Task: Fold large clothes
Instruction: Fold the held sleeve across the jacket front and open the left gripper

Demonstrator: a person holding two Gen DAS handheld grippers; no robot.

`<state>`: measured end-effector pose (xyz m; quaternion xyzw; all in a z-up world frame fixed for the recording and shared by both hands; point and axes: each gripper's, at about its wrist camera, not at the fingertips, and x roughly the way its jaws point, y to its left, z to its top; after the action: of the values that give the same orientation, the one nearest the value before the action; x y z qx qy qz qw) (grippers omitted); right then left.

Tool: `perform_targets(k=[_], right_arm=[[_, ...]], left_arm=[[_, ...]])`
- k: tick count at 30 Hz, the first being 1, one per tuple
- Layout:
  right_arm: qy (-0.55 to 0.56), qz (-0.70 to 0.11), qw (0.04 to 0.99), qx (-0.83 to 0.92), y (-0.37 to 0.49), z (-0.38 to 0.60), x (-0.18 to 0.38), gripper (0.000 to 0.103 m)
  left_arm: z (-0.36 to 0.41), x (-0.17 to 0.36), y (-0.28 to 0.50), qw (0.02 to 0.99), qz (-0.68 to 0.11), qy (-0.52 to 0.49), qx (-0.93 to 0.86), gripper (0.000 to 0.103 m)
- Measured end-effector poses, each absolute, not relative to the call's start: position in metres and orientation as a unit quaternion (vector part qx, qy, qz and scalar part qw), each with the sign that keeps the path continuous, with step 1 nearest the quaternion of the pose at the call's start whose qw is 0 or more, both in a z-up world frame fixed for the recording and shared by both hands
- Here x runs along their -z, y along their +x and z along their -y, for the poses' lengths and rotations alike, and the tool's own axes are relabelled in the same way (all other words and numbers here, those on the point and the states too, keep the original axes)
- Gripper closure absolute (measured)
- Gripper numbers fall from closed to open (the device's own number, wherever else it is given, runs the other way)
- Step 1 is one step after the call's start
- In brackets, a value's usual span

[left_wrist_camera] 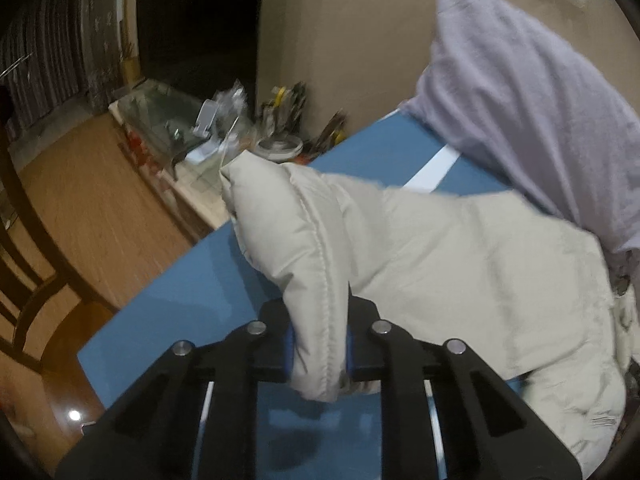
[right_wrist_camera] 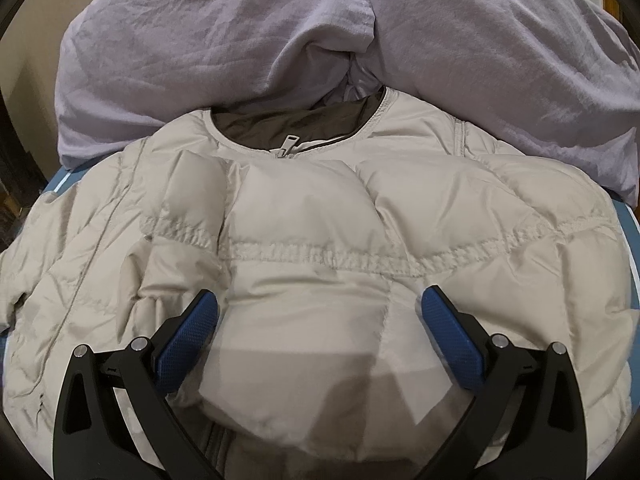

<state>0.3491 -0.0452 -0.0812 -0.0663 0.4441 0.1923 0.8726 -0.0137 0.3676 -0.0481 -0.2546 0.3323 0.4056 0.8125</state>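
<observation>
A cream quilted puffer jacket lies front up on a blue surface, its zipped collar at the far side. My left gripper is shut on a sleeve of the jacket and holds it lifted above the blue surface. My right gripper is open, its blue pads spread on either side of a folded, puffy part of the jacket's lower front.
A lilac duvet is heaped just behind the jacket; it also shows in the left wrist view. Beyond the blue surface's edge are a wooden floor, a dark chair and a low glass table with clutter.
</observation>
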Motion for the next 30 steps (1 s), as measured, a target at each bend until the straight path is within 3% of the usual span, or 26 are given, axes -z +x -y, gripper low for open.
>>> perform_targets(k=[8, 15, 24, 30], right_arm=[[-0.018, -0.450, 0.869, -0.206, 0.329, 0.084, 0.049, 0.001], [-0.009, -0.435, 0.880, -0.192, 0.311, 0.126, 0.035, 0.001], [-0.046, -0.396, 0.905, -0.150, 0.298, 0.165, 0.042, 0.001], [-0.040, -0.392, 0.906, -0.154, 0.298, 0.177, 0.054, 0.001]], left_arm=[[-0.307, -0.030, 0.033, 0.874, -0.275, -0.218, -0.337, 0.086], [-0.222, -0.066, 0.105, 0.918, -0.267, -0.187, -0.227, 0.086], [-0.110, -0.062, 0.177, 0.943, -0.287, -0.137, -0.102, 0.086], [-0.065, -0.030, 0.217, 0.933, -0.328, -0.128, -0.069, 0.086]])
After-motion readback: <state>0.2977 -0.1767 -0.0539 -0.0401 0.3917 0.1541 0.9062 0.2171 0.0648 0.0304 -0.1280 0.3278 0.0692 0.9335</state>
